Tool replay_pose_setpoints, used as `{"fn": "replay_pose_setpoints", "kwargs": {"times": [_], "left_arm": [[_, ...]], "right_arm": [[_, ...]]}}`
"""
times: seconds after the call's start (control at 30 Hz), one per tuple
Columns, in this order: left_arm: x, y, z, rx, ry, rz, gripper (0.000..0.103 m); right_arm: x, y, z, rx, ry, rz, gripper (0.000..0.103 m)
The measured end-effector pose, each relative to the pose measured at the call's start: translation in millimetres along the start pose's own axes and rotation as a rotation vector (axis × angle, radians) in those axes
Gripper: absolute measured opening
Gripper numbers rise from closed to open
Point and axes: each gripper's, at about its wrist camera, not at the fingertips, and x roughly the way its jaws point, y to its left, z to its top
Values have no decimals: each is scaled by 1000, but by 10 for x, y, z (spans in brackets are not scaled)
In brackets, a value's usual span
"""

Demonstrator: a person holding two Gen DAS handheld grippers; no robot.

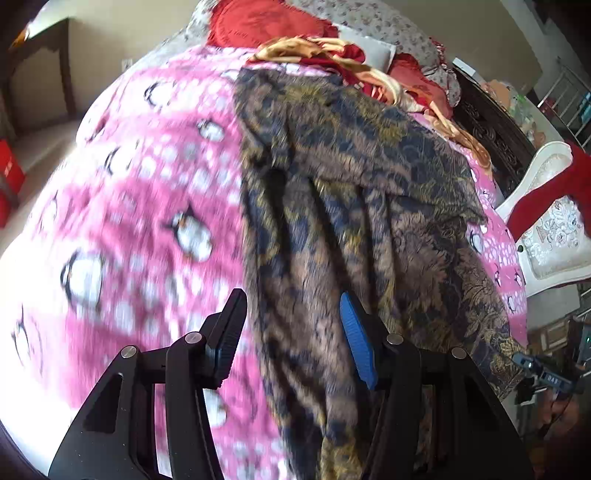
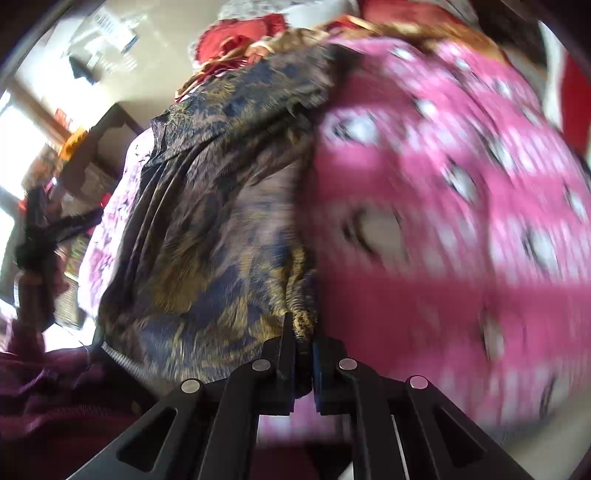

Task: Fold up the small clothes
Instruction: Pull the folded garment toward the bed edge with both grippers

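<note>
The patterned garment (image 1: 351, 206) lies spread mid-frame on the pink blanket (image 1: 140, 206). Right tongs (image 2: 303, 339) clench its hem; left tongs (image 1: 291, 332) gape, released. Folding is beginning; next, carry the hem across.

The blanket (image 1: 147, 177) on the bed is bright pink, scattered with white dots and black-and-white penguins. Across it lies a garment (image 1: 351, 192) of dark navy printed with a dense gold and brown floral, leaf-like pattern; in the right wrist view the same garment (image 2: 207, 229) shows blue patches among ochre. Beyond it sits a red pillow (image 1: 266, 18) and a crumpled red and gold cloth (image 1: 325, 51). A grey sheet (image 1: 388, 26) carries small flowers. The left claw (image 1: 291, 332) is black, with one blue ribbed pad (image 1: 356, 332). The chair (image 1: 550, 221) is white with a floral cushion.
</note>
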Motion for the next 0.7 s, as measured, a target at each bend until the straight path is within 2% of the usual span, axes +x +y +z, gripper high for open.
{"fn": "replay_pose_setpoints", "kwargs": {"times": [0.13,0.33,0.53,0.7], "left_arm": [[-41,69,-312,-54,64,-27,52],[-145,75,-663,-49,98,-12,52],[4,63,-961,-27,209,7,52],[106,-29,-1006,23,236,54,52]], "right_arm": [[-4,-27,-312,40,16,25,6],[-26,-4,-287,49,-50,47,6],[75,-20,-275,81,-35,69,9],[109,-19,-263,87,-31,86,16]]}}
